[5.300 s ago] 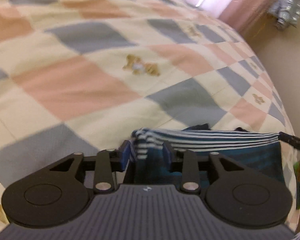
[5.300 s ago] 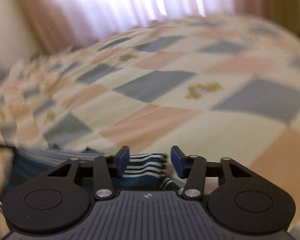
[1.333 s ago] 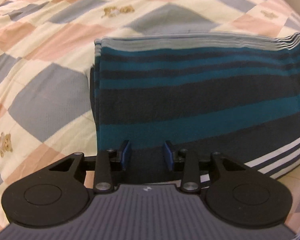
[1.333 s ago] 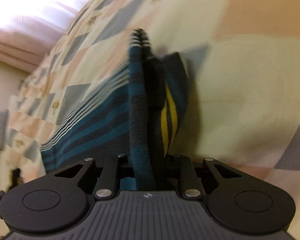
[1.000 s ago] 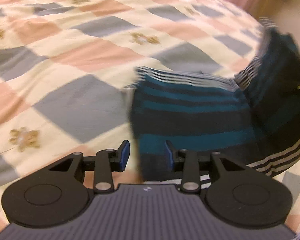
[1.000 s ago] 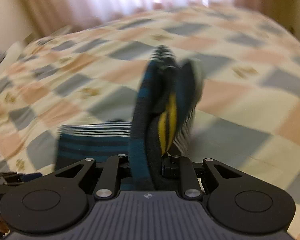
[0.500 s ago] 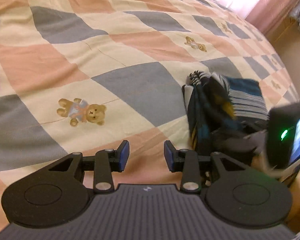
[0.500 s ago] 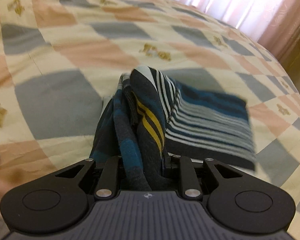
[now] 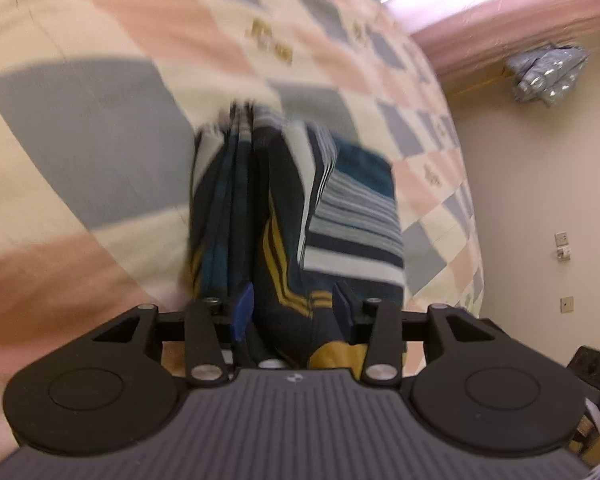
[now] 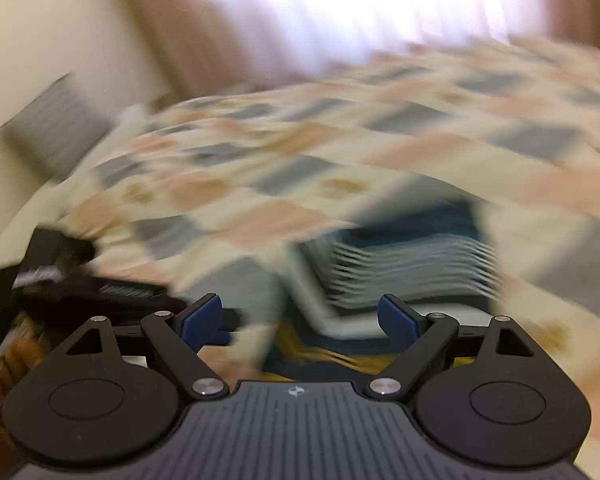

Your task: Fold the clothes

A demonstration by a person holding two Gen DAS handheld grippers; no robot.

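Observation:
A folded garment [image 9: 356, 208], striped in dark blue, teal, white and yellow, lies on the checked bedspread [image 9: 100, 140]. Its near fold stands up as a thick bunch between the blue pads of my left gripper [image 9: 293, 310]. Those jaws are opening slightly, and I see no firm pinch on the cloth. In the blurred right wrist view the garment [image 10: 404, 268] lies just beyond my right gripper [image 10: 300, 320]. Its jaws are opening wide and hold nothing; cloth shows only beneath them.
The bedspread [image 10: 300, 140] stretches back to a bright pink curtain [image 9: 500, 16]. A wall with sockets [image 9: 562, 240] and a silvery bundle [image 9: 548, 72] are on the right. A grey cushion [image 10: 56, 128] and the other black gripper body [image 10: 60, 272] are at the left.
My right gripper has let go of the bunched fold, and its jaws have spread wide. My left gripper has swung from bare bedspread onto the fold, which now sits between its jaws.

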